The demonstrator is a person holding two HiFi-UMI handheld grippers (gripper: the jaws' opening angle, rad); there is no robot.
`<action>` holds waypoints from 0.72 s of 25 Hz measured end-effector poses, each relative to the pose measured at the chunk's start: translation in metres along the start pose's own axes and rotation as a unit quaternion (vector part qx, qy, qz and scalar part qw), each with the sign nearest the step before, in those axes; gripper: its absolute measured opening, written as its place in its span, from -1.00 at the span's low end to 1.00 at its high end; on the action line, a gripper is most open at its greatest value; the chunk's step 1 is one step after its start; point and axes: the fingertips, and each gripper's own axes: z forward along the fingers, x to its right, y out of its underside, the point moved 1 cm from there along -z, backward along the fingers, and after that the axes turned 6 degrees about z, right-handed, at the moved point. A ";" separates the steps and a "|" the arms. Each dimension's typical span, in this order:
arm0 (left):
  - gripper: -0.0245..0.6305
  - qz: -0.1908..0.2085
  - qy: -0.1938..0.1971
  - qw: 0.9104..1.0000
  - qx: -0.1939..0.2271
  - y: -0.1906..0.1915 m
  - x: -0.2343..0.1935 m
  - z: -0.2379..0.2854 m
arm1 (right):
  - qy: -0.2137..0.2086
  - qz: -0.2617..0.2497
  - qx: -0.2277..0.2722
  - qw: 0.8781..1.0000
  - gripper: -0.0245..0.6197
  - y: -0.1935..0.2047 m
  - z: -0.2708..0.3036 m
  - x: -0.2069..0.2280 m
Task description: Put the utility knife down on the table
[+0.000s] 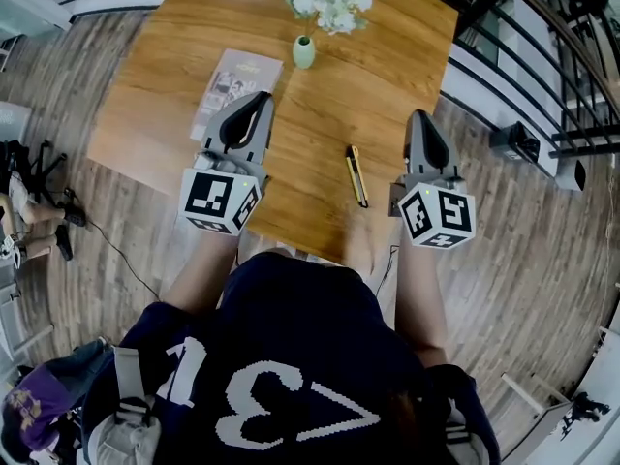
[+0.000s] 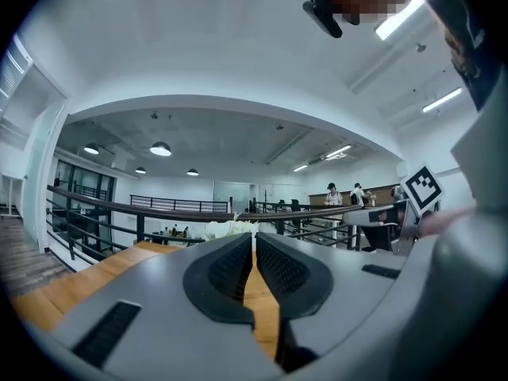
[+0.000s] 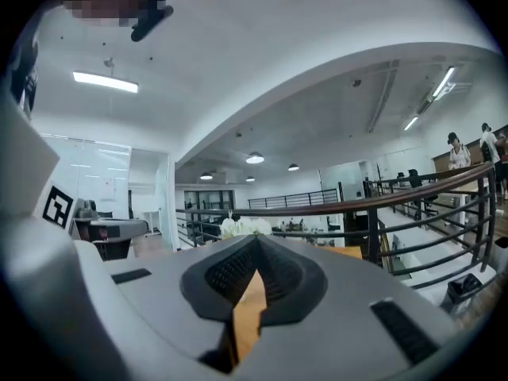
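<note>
The yellow-and-black utility knife (image 1: 356, 175) lies flat on the wooden table (image 1: 387, 76).

The table (image 1: 387, 66) runs off the head view's top edge, and the left gripper (image 1: 260, 100) hides part of a leaflet (image 1: 228, 83) whose print is too small to read.

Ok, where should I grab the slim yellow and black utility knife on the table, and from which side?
Mid-body, from above, closing across the narrow width: the slim yellow and black utility knife lies flat on the wooden table, pointing away from you, so only its long edges can be gripped. The right claw, shut, is nearest.
</note>
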 end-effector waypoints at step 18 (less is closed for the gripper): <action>-0.84 0.015 -0.001 0.999 0.040 -0.049 0.004 -0.013 | -0.031 -0.014 0.092 0.995 -0.85 -0.085 -0.042 -0.031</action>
